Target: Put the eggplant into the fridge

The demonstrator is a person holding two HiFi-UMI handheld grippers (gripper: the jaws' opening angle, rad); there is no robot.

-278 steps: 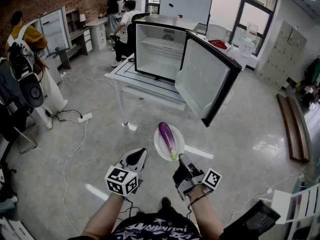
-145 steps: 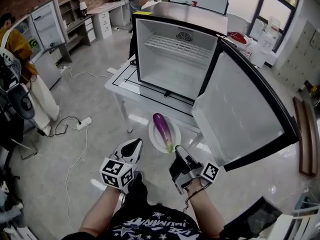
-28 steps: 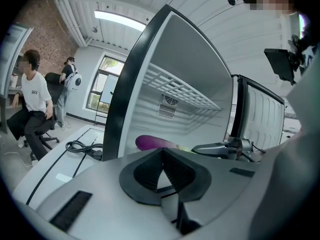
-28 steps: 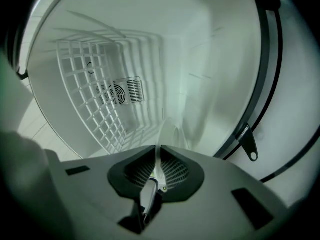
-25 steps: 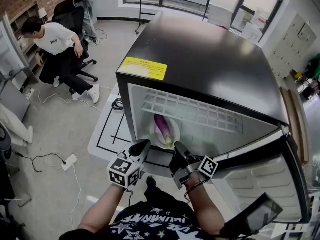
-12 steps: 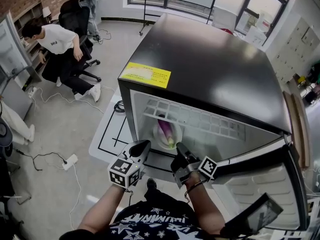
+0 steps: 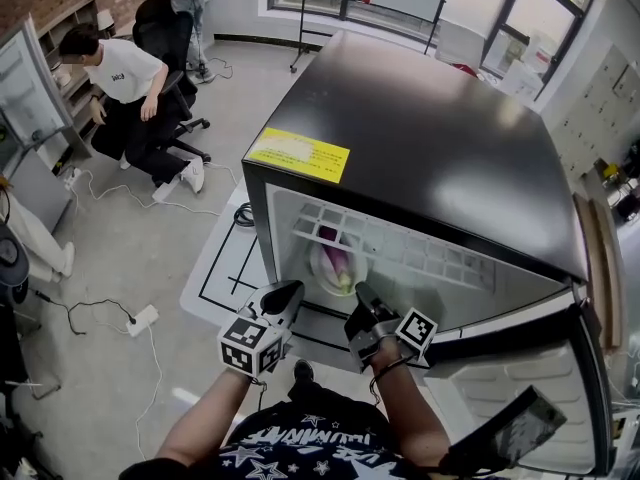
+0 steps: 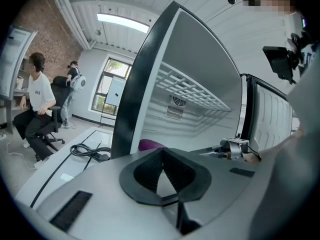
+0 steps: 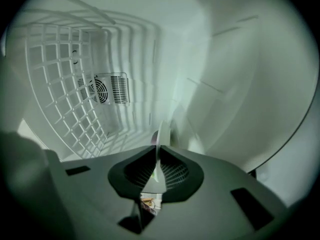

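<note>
A purple eggplant [image 7: 333, 251] lies on a white plate [image 7: 325, 273] inside the open black fridge [image 7: 440, 138], under its white wire shelf [image 7: 400, 243]. My right gripper [image 7: 360, 293] is shut on the plate's near rim. In the right gripper view the plate [image 9: 162, 131] stands edge-on between the closed jaws of the right gripper [image 9: 156, 156], with the wire shelf [image 9: 60, 99] at the left. My left gripper [image 7: 288, 290] is shut and empty, just outside the fridge's left wall. In the left gripper view the eggplant [image 8: 149, 144] peeks over the left gripper [image 8: 161, 156].
The fridge door [image 7: 520, 388] hangs open at the lower right. The fridge stands on a white table [image 7: 215, 268]. A person [image 7: 120, 78] sits on a chair at the far left. Cables [image 7: 100, 313] run over the floor. A fan vent [image 9: 107, 89] is on the fridge's back wall.
The plate with the eggplant has gone deeper into the fridge and now sits under the wire shelf. Both grippers moved slightly forward with it.
</note>
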